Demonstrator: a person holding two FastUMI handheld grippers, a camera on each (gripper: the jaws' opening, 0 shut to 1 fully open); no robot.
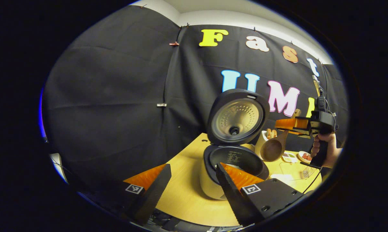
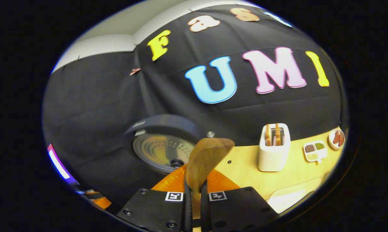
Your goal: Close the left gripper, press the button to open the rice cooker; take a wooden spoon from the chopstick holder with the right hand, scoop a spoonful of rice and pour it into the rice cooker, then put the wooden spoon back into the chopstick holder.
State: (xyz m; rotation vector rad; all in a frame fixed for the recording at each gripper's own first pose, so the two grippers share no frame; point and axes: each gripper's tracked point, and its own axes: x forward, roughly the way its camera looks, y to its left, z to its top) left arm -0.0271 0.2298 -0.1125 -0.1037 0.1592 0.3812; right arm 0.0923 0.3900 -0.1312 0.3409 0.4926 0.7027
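Since the rice cooker [image 1: 232,161] is sitting with its lid [image 1: 237,116] tipped up, the button step looks done; the right claw [image 2: 195,193] is pinching the wooden spoon [image 2: 206,161] by its handle, bowl hanging at 3 o'clock of the pot in the left gripper view, probably heading for rice; the left claw [image 1: 190,190] is gaping wide, holding nothing, parked over the counter [image 1: 184,193] edge.

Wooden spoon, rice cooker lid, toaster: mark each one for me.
wooden spoon [image 2: 206,158]: right gripper view, on the back of its bowl, above the claw holding it.
rice cooker lid [image 1: 236,117]: left gripper view, on the perforated inner plate of the raised lid.
toaster [image 2: 273,154]: right gripper view, on its white front wall.
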